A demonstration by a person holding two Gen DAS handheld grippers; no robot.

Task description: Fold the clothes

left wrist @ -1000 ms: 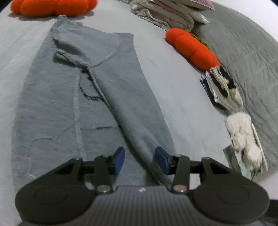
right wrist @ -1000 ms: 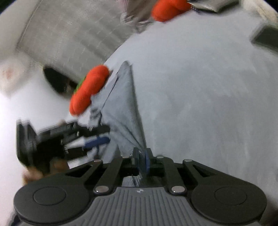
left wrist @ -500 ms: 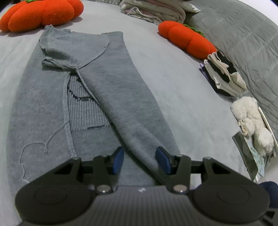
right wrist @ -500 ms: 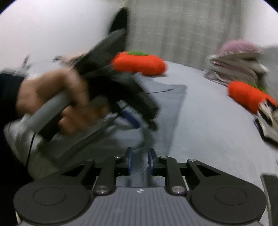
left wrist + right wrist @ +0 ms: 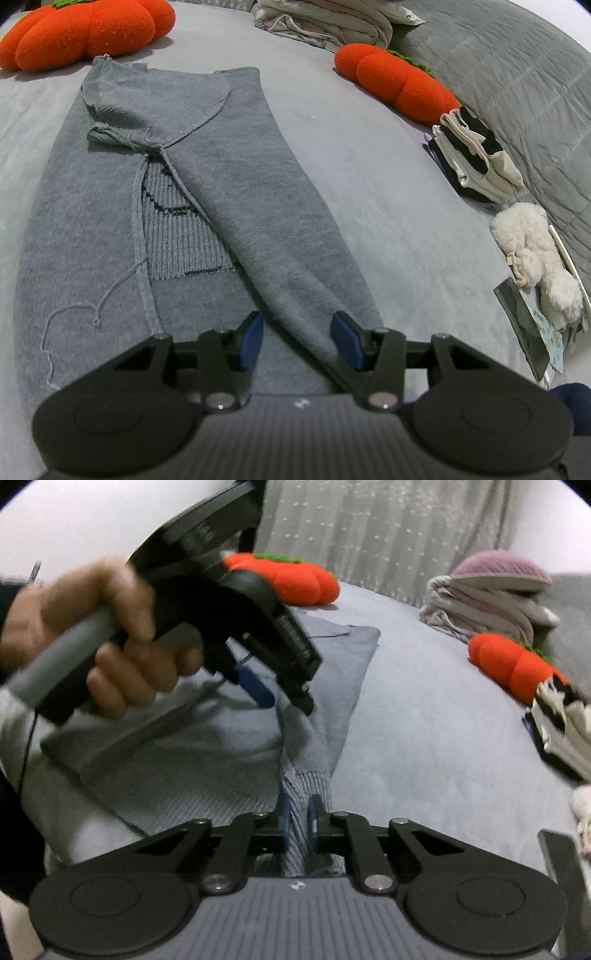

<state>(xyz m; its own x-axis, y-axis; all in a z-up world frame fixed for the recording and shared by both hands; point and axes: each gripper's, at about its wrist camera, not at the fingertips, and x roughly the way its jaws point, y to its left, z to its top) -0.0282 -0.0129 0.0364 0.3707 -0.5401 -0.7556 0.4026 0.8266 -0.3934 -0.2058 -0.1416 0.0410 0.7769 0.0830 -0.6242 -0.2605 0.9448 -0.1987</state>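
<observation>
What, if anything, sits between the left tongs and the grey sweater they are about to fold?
Nothing visible does. The left tongs stand open directly over the grey sweater, the folded-in sleeve lying between their pads. The right tongs are shut on the sweater's ribbed edge beside them, not in the path.

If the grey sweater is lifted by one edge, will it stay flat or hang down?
The grey sweater would probably hang: it is soft knit, already bunched where the right claw pinches it. Its folded sleeve may slip open.
</observation>
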